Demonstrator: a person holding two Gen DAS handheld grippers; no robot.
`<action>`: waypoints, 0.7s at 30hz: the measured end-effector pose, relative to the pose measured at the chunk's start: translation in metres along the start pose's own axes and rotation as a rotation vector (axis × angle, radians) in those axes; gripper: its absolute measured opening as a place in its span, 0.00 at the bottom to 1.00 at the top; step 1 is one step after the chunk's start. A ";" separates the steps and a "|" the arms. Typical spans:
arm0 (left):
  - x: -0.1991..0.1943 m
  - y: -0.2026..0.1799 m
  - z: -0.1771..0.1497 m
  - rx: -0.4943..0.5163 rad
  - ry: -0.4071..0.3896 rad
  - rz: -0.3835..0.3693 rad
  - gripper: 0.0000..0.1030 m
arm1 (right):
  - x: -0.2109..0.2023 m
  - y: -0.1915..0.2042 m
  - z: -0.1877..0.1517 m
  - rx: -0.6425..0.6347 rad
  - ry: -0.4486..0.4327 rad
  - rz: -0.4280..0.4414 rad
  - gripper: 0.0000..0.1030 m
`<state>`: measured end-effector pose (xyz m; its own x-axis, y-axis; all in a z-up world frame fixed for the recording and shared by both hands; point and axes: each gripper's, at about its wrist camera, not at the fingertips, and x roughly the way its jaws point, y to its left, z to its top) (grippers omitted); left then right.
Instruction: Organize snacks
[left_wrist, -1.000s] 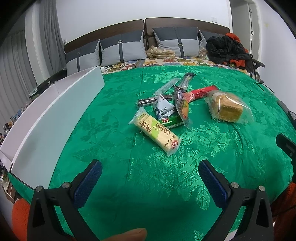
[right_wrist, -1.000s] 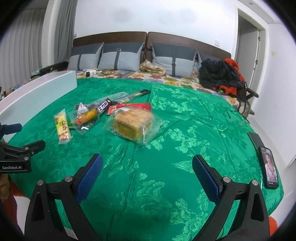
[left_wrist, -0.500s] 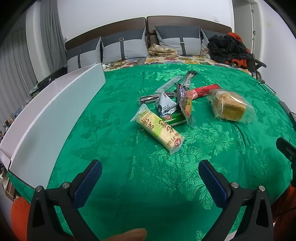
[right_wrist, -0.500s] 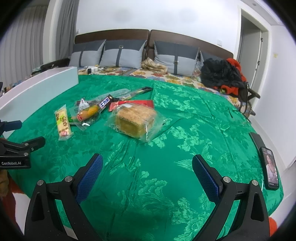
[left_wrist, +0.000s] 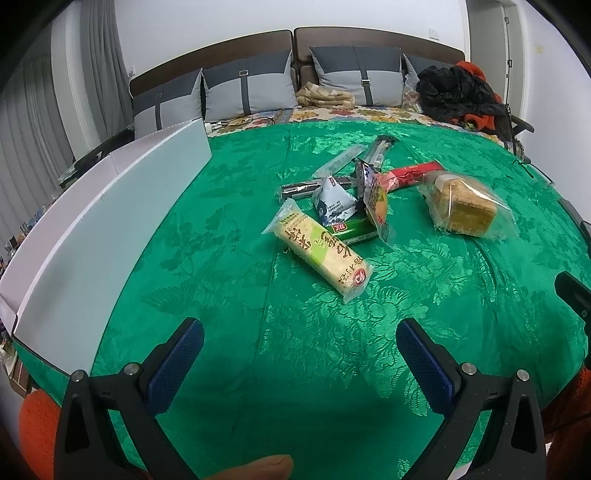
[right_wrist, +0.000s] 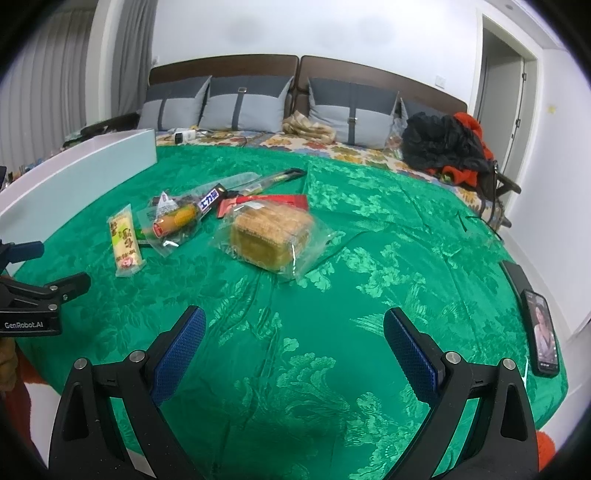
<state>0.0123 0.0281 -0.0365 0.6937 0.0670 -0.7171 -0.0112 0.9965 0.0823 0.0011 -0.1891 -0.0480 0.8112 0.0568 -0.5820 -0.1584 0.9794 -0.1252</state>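
Several wrapped snacks lie in a pile on a green cloth. Nearest my left gripper (left_wrist: 299, 343) is a long yellow-green cracker pack (left_wrist: 321, 253), seen also in the right wrist view (right_wrist: 125, 240). Behind it lie a white triangular pack (left_wrist: 332, 201), a green box (left_wrist: 354, 230), an orange-filled clear bag (left_wrist: 376, 206) and a red packet (left_wrist: 413, 175). A bagged sponge cake (left_wrist: 463, 210) lies right; in the right wrist view it (right_wrist: 271, 236) is ahead of my right gripper (right_wrist: 295, 341). Both grippers are open and empty, above the cloth.
A long white open box (left_wrist: 92, 225) stands along the left edge of the cloth, also in the right wrist view (right_wrist: 74, 173). A phone (right_wrist: 543, 332) lies at the right edge. Pillows (left_wrist: 243, 94) and dark clothes (left_wrist: 458, 94) lie behind.
Both grippers have moved slightly forward toward the snacks, which look a little larger and nearer. Nothing on the cloth has moved. Both stay open.
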 end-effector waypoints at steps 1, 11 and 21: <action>0.000 0.000 0.000 -0.001 0.001 0.000 1.00 | 0.000 0.000 0.000 0.000 0.000 0.000 0.96; 0.011 0.006 -0.003 -0.025 0.043 -0.002 1.00 | 0.002 -0.001 -0.001 0.008 0.012 0.001 0.96; 0.021 0.014 -0.003 -0.056 0.081 0.001 1.00 | 0.005 -0.006 -0.001 0.026 0.029 0.006 0.96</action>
<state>0.0246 0.0440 -0.0522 0.6332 0.0693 -0.7708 -0.0533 0.9975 0.0460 0.0050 -0.1949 -0.0511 0.7938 0.0572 -0.6055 -0.1480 0.9838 -0.1012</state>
